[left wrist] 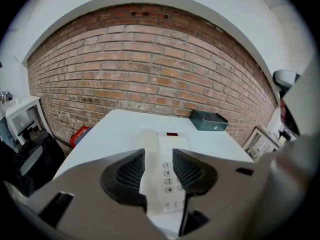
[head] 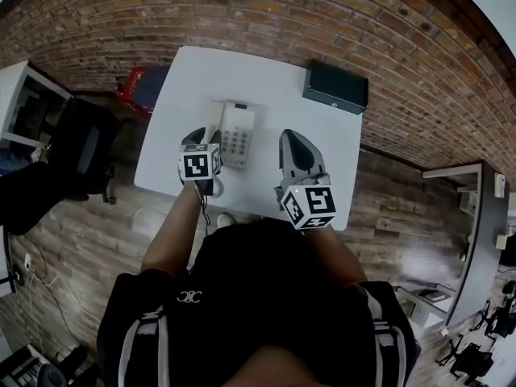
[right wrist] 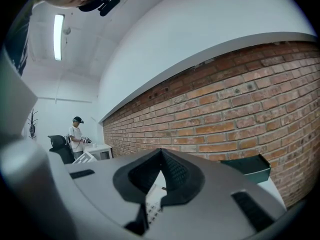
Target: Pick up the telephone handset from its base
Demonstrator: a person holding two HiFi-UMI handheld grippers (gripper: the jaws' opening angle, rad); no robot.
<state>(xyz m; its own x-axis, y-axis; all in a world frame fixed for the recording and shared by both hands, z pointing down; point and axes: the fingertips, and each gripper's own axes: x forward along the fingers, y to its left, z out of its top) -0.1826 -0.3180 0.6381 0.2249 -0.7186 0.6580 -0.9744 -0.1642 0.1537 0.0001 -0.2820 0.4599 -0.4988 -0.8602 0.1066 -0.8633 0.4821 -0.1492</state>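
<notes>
Telephone keypad [left wrist: 167,176] shows keys 1, 4 and a star.

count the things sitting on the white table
2: a white telephone left of centre, and a dark box at the far right corner. The left gripper and right gripper may hide more near the edge.

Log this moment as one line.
stage: approach | left gripper: open, white plastic telephone handset in line between fingers, ungripped | right gripper: shut, empty | handset: on white keypad base
</notes>
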